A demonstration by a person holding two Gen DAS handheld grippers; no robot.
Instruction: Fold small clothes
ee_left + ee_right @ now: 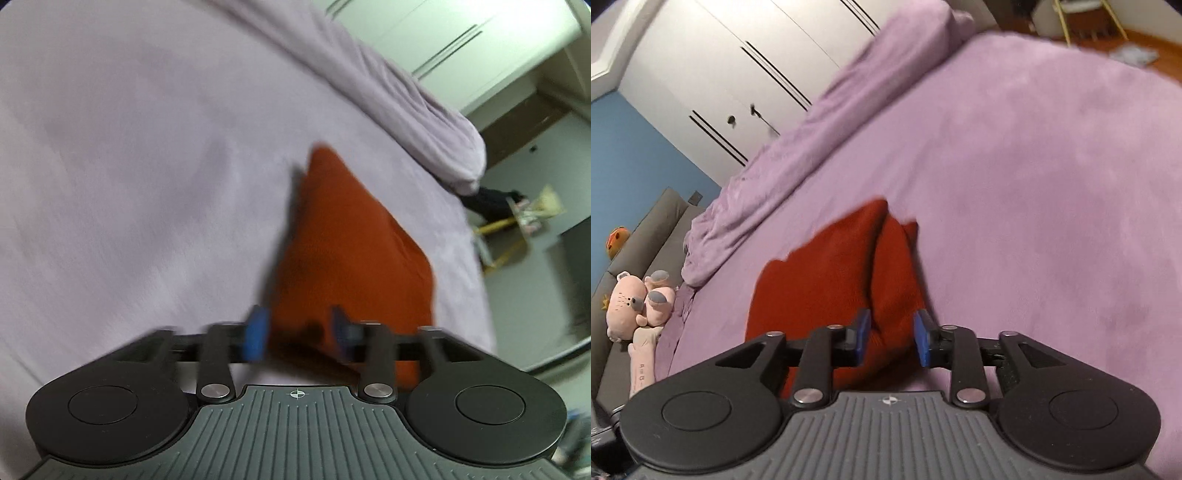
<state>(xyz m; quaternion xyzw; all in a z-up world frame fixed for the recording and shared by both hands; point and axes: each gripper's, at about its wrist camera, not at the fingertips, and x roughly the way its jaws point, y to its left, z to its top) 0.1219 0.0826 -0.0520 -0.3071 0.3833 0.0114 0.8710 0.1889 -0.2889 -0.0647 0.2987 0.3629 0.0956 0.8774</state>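
A small red-orange garment (pixel 351 251) lies on the lilac bed sheet (pixel 129 166), hanging from near my fingers and blurred by motion. My left gripper (pixel 299 332) has its blue pads apart with the cloth's near edge between them. In the right wrist view the same red garment (pixel 831 280) shows a fold ridge running down toward my right gripper (pixel 892 336), whose blue pads stand apart around a bunched edge of the cloth. Whether either pair of pads presses the cloth is not visible.
A rolled lilac duvet (pixel 820 122) lies along the far side of the bed. White wardrobe doors (pixel 738 55) stand behind it. A pink plush toy (pixel 639 302) rests on a grey headboard at left. The floor with clutter (pixel 524 218) lies beyond the bed's edge.
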